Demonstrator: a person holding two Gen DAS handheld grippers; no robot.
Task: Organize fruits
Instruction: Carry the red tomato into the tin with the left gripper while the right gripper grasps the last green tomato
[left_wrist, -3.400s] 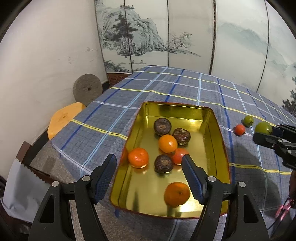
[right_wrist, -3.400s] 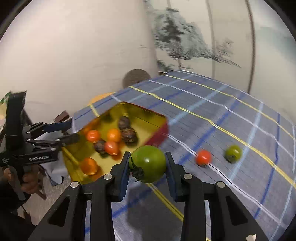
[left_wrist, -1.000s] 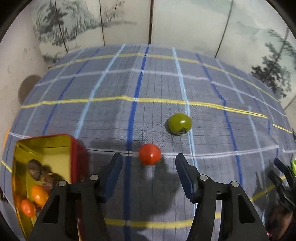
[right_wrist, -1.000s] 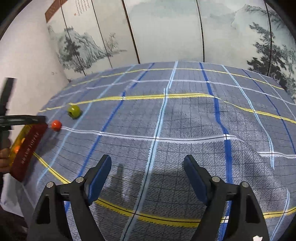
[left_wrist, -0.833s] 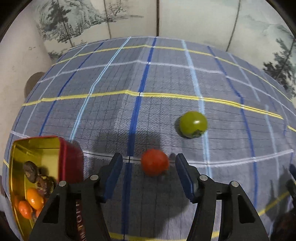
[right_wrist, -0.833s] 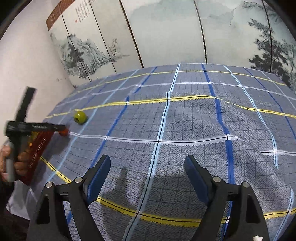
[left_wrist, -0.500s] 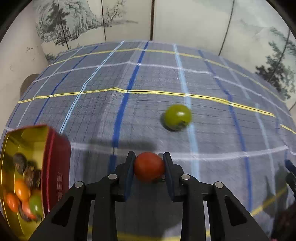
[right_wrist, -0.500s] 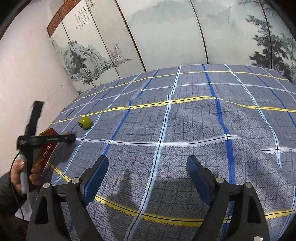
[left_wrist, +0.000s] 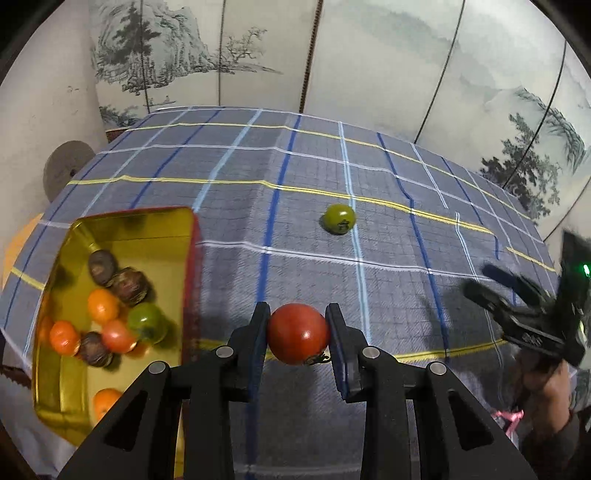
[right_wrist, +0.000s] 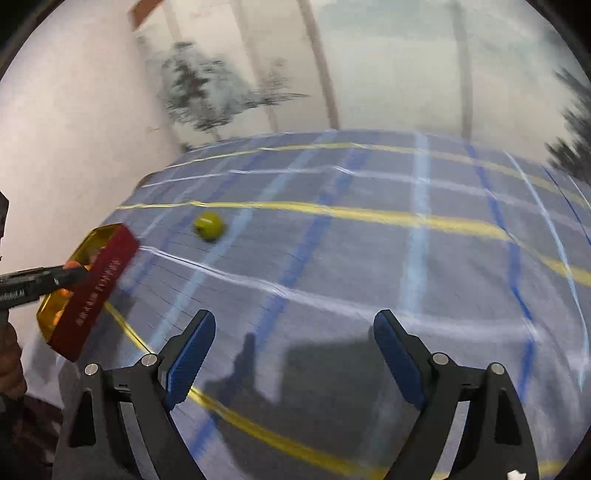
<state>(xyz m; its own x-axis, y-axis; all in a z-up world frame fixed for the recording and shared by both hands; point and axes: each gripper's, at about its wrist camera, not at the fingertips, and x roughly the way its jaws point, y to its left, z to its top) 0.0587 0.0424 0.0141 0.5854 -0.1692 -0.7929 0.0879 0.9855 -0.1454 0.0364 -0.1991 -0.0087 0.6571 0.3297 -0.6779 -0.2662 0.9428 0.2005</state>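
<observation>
Two views, one table: the left wrist view looks into the tray, the right wrist view sees only its outer wall.
Left gripper (left_wrist: 298, 334): clamped on the red tomato (left_wrist: 298, 333), both pads pressing its sides, carried just right of the tray and clear of the cloth.
Right gripper (right_wrist: 293, 347): jaws wide, nothing between the blue pads (right_wrist: 190, 349); also visible from the left wrist view at far right (blurred).
Tray (left_wrist: 189, 236): gold inside, red outside, at the left end of the checked tablecloth (left_wrist: 406, 266); in the right wrist view its red side wall (right_wrist: 94, 288) faces the camera and hides most of the contents.
Fruit in tray, counted from the left wrist view: three dark wrinkled fruits (left_wrist: 129, 286), three or four orange ones (left_wrist: 101, 305) (one at the left wall is blurred), one red (left_wrist: 118, 335), one green (left_wrist: 147, 320).
Fruit on cloth: one green tomato (left_wrist: 340, 218), alone, well apart from the tray; seen in both views.
Red tomatoes outside tray: one, in the left claw.
Change from a second ago: the red tomato lay on the cloth between open left jaws; now it is gripped and lifted, and the tray fills far more of the left wrist view.
Change from the first frames: the big green tomato then held by the right gripper is no longer there; a green one now lies in the tray.
</observation>
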